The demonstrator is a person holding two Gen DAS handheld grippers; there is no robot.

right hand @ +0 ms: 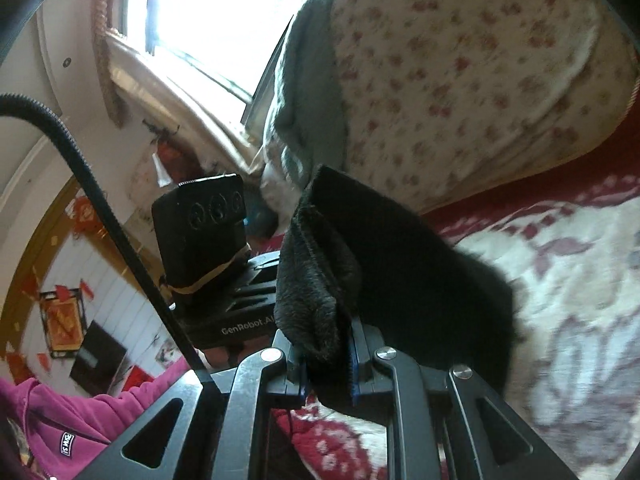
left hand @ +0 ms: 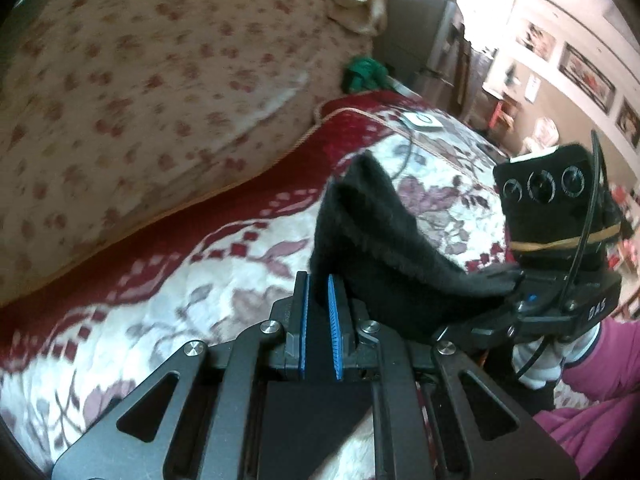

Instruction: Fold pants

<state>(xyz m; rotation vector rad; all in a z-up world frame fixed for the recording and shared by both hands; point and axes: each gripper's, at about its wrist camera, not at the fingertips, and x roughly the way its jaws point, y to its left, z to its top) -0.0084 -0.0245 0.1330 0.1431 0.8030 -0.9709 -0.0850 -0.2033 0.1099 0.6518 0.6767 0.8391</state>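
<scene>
The black fleecy pants [left hand: 372, 240] are held up above the bed by both grippers. My left gripper [left hand: 320, 284] is shut on a folded edge of the pants, which rise past its blue pads [left hand: 333, 312] and stretch right toward the other gripper [left hand: 560, 280]. In the right wrist view my right gripper [right hand: 330, 344] is shut on another bunch of the pants [right hand: 360, 264], which drape to the right. The left gripper's body [right hand: 208, 240] shows close on its left. The rest of the pants is hidden.
The bed carries a white and dark red flowered blanket [left hand: 168, 280]. A large floral quilt roll [left hand: 140, 80] lies behind it, with a green cloth [left hand: 364, 72] and a white device [left hand: 422, 121] on a cable. A window [right hand: 224, 12] and picture walls lie beyond.
</scene>
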